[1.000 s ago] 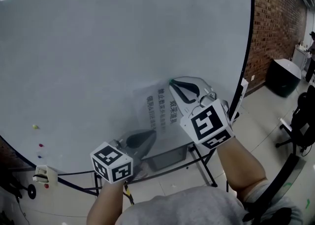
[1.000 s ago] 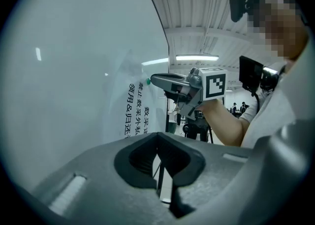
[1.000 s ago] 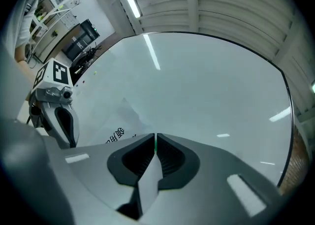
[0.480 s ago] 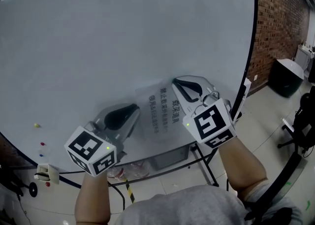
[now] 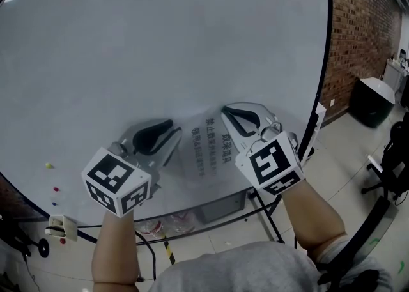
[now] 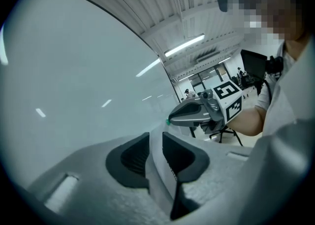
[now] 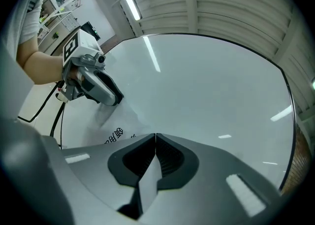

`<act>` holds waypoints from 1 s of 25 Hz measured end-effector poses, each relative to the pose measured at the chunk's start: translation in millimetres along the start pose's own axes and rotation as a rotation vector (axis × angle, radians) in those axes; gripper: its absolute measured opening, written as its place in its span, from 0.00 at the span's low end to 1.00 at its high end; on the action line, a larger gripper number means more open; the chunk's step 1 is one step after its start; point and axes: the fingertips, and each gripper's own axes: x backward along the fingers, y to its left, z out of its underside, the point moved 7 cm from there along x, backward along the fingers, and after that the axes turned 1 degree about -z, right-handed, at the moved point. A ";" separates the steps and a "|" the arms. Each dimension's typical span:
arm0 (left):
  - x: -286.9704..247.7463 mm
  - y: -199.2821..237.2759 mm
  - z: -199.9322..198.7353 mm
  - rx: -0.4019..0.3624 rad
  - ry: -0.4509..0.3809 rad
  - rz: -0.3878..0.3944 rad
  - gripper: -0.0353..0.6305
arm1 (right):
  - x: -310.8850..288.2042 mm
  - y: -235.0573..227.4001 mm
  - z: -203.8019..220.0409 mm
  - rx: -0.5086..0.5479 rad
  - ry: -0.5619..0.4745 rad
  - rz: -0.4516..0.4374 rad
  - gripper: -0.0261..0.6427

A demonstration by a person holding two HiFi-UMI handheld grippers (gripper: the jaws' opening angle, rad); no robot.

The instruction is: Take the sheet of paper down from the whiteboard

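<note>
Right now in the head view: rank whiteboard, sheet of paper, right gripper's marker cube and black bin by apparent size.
1. whiteboard, by far the largest.
2. sheet of paper and right gripper's marker cube: they look alike, and the cube is nearer the camera, so unranked.
3. black bin, smallest.

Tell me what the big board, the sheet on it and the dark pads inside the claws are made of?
Whiteboard: smooth, glossy white, likely coated steel or melamine; ceiling lights mirror in it. Sheet of paper: thin, pale grey, with black print, probably plain paper; it curves off the board. Pads: matte black, ribbed, probably rubber.
</note>
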 end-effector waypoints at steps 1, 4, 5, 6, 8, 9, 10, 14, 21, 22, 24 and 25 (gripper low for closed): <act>-1.4 -0.3 0.4 0.004 0.006 -0.001 0.17 | -0.1 0.2 -0.1 0.000 0.000 0.000 0.05; -7.1 -2.9 1.0 0.011 0.028 -0.003 0.17 | -0.2 0.7 -1.0 0.000 0.001 -0.002 0.05; -8.3 -3.5 0.8 0.010 0.032 -0.005 0.17 | -0.2 0.8 -1.2 0.000 0.001 -0.003 0.05; -9.4 -4.0 0.7 0.010 0.037 -0.005 0.17 | -0.2 0.9 -1.1 0.000 0.001 -0.004 0.05; -11.3 -4.1 0.5 0.015 0.043 -0.002 0.17 | -0.4 0.8 -0.8 0.000 0.001 -0.004 0.05; -12.1 -4.4 0.4 0.018 0.046 0.001 0.16 | -0.5 0.9 -0.6 0.001 0.001 -0.004 0.05; -12.8 -5.1 0.4 0.018 0.049 0.004 0.16 | -0.7 1.0 -0.5 0.001 0.001 -0.005 0.05; -14.0 -8.1 1.0 0.007 0.058 0.005 0.06 | -0.5 2.2 -1.0 0.005 0.002 -0.003 0.05; -12.4 -10.7 0.5 0.017 0.052 0.007 0.06 | 1.6 1.9 -0.1 0.021 0.019 0.008 0.05; -10.5 -11.0 1.0 0.018 0.050 0.009 0.06 | 0.8 3.3 -0.1 0.025 0.023 0.011 0.05; -6.6 -11.1 2.2 0.015 0.047 0.012 0.06 | -1.9 6.6 -0.6 0.031 0.025 0.014 0.04; -5.4 -11.8 1.4 0.012 0.047 0.011 0.06 | -2.2 6.6 -0.7 0.032 0.024 0.015 0.04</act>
